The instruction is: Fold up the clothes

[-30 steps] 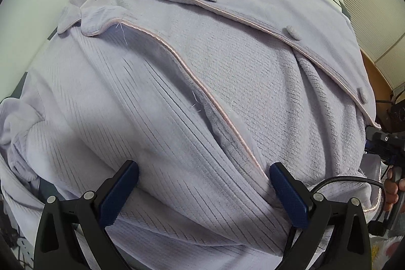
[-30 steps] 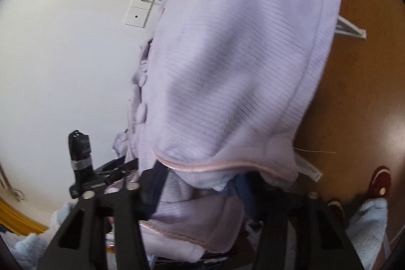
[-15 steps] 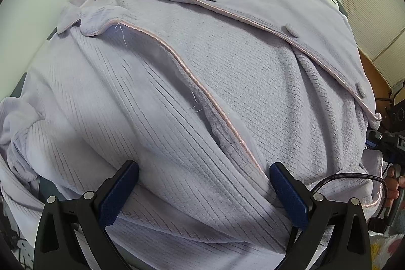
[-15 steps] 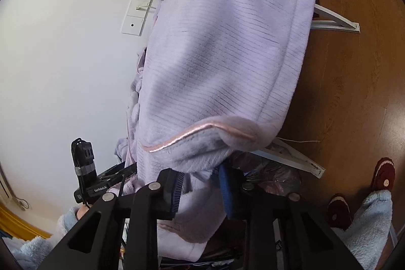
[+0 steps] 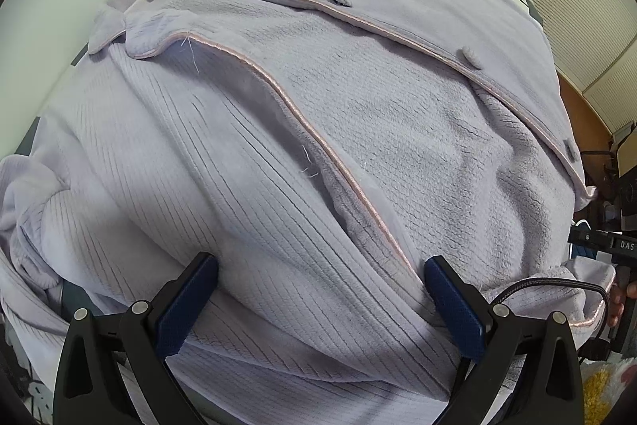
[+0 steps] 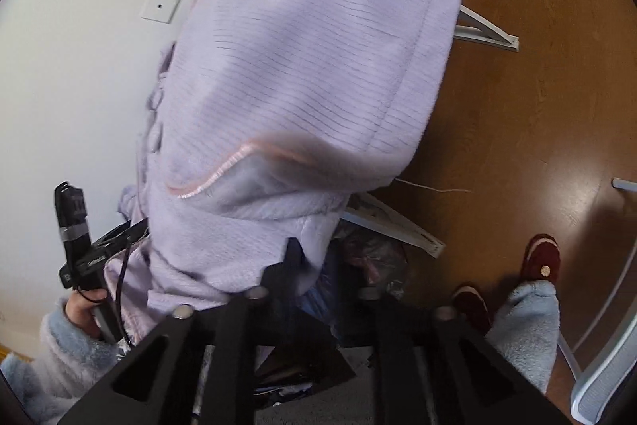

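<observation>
Pyjama top [image 5: 358,130] hung off table edge; right gripper [image 6: 314,265] jaws opening w/ hem between, left gripper [image 5: 318,305] jaws apart over fabric — could slide off.

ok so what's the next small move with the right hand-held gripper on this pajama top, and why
Probably let it finish opening and draw it back off the hem. The right hand-held gripper has its jaws opening, with the lavender pajama top hem between them. The left hand-held gripper is wide open over the spread fabric.
</observation>
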A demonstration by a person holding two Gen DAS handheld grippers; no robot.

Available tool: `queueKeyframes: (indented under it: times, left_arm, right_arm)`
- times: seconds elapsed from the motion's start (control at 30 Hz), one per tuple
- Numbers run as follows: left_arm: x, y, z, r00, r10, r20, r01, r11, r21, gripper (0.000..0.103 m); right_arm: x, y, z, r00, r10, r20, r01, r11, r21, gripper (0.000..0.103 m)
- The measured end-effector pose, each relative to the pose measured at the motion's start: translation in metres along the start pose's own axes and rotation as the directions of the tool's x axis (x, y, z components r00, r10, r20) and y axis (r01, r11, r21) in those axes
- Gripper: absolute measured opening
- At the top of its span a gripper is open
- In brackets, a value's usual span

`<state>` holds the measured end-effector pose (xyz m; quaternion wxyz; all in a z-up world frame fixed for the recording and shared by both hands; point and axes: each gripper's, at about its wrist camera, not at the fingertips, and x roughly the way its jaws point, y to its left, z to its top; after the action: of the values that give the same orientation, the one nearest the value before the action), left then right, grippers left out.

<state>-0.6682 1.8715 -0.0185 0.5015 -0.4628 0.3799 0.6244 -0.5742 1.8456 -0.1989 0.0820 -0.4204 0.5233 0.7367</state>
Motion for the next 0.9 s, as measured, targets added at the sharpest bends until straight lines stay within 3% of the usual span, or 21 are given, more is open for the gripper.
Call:
queueKeyframes:
  times: [0.07, 0.1, 0.17, 0.23, 0.33, 0.43, 0.5, 0.63, 0.73, 0.9]
  left_arm:
    - [0.003, 0.029, 0.002, 1.000, -0.004, 0.003, 0.004, 1.000, 0.001, 0.103]
    - [0.001, 0.038, -0.004, 1.000, -0.005, 0.006, 0.005, 1.000, 0.001, 0.103]
    - [-0.011, 0.091, -0.034, 1.000, -0.010, 0.012, 0.010, 1.000, 0.000, 0.103]
    - [-0.012, 0.093, -0.035, 1.000, -0.013, 0.014, 0.013, 1.000, -0.001, 0.103]
    - [-0.013, 0.096, -0.038, 1.000, -0.021, 0.007, 0.021, 1.000, -0.009, 0.103]
    - [-0.014, 0.104, -0.041, 0.999, -0.033, -0.002, 0.033, 0.999, -0.029, 0.103]
    - [-0.015, 0.108, -0.042, 0.999, -0.038, 0.000, 0.037, 0.999, -0.035, 0.103]
    - [-0.016, 0.112, -0.042, 0.999, -0.037, 0.001, 0.037, 0.999, -0.031, 0.103]
    - [-0.015, 0.116, -0.039, 0.999, -0.041, -0.002, 0.041, 0.999, -0.030, 0.103]
    - [-0.016, 0.122, -0.035, 0.999, -0.052, 0.006, 0.053, 0.998, -0.036, 0.103]
  right_arm:
    - [-0.008, -0.006, 0.000, 0.998, -0.054, 0.011, 0.054, 0.998, 0.017, 0.064]
    - [-0.012, -0.012, 0.000, 0.997, -0.079, 0.012, 0.078, 0.996, 0.032, 0.064]
    - [-0.020, -0.024, -0.001, 0.992, -0.127, 0.011, 0.126, 0.990, 0.063, 0.064]
    - [-0.034, -0.037, -0.001, 0.987, -0.153, 0.045, 0.147, 0.982, 0.118, 0.064]
    - [-0.070, -0.038, 0.014, 0.973, -0.159, 0.166, 0.137, 0.981, 0.140, 0.064]
    - [-0.087, -0.002, 0.030, 0.953, -0.148, 0.264, 0.151, 0.988, 0.006, 0.064]
    - [-0.086, 0.020, 0.037, 0.951, -0.135, 0.278, 0.166, 0.982, -0.093, 0.064]
    - [-0.050, 0.037, 0.045, 0.976, -0.132, 0.175, 0.167, 0.966, -0.197, 0.064]
    - [-0.020, 0.027, 0.035, 0.990, -0.134, 0.049, 0.141, 0.973, -0.183, 0.064]
    - [0.001, 0.010, 0.008, 0.974, -0.210, -0.089, 0.187, 0.959, -0.213, 0.064]
